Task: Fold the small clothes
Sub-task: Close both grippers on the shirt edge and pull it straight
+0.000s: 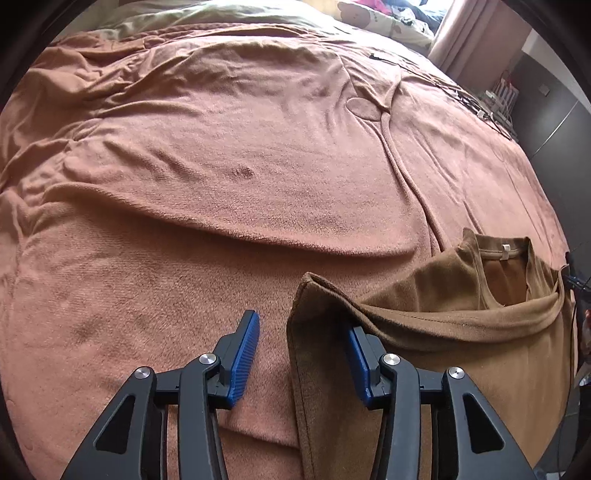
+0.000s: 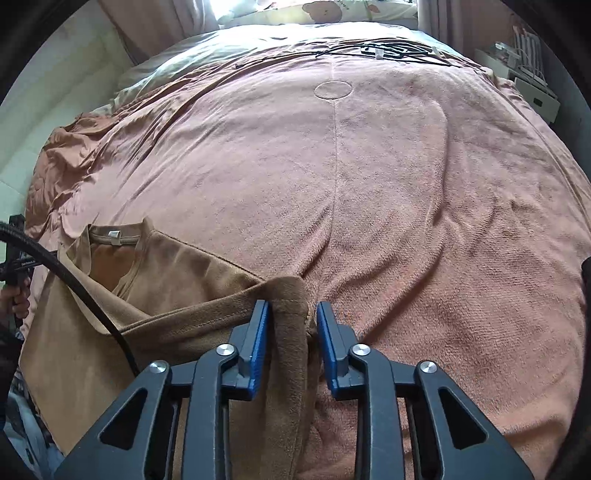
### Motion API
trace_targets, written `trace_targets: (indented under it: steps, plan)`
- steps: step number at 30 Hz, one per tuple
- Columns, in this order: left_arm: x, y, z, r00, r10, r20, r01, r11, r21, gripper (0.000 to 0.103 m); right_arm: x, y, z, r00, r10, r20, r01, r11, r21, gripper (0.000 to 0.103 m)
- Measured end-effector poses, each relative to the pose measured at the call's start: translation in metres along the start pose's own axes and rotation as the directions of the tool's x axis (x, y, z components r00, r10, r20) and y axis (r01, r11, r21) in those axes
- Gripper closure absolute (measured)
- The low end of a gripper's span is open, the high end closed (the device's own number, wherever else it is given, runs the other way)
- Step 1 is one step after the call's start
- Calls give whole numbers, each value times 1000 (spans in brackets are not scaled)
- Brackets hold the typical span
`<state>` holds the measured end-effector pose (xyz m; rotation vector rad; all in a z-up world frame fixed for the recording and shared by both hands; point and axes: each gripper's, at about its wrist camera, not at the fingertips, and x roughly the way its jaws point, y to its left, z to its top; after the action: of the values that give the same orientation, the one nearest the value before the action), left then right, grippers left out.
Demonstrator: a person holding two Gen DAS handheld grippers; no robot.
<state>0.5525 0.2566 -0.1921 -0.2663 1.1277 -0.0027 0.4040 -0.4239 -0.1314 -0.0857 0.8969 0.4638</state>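
A brown T-shirt lies flat on the pink blanket, its neck label facing up. Its left sleeve edge stands up in a ridge between the jaws of my left gripper. That gripper is open: the cloth leans on the right pad and the left pad is clear of it. In the right wrist view the same T-shirt has its right edge bunched into a thick fold. My right gripper is shut on that fold, both blue pads against it.
A black cable crosses the shirt toward a hand on the other gripper's handle. Thin black cables lie at the bed's far end by a bear-print pillow. A white shelf unit stands beyond the right side.
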Motion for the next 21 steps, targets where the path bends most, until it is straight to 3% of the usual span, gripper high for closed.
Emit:
trace_targets:
  steps: [4, 9, 14, 19, 21]
  plan:
    - [5, 2, 5, 999, -50, 4, 50, 998, -24, 64, -2, -2, -1, 1000, 8, 28, -9, 1000, 23, 93]
    - [0, 6, 9, 996, -87, 23, 88, 994, -65, 92, -17, -1, -8, 998, 4, 69, -6, 1000, 29, 94]
    - [-18, 7, 8, 994, -79, 71, 83, 994, -67, 95, -38, 2, -11, 994, -11, 105, 9, 1000, 22, 94]
    - [-46, 1, 9, 991, -70, 118, 76, 996, -45, 96, -45, 10, -14, 992, -100, 83, 101, 995, -5, 99]
    - [-53, -1, 8, 990, -61, 127, 66, 997, -32, 96, -47, 12, -15, 992, -86, 91, 86, 996, 9, 100]
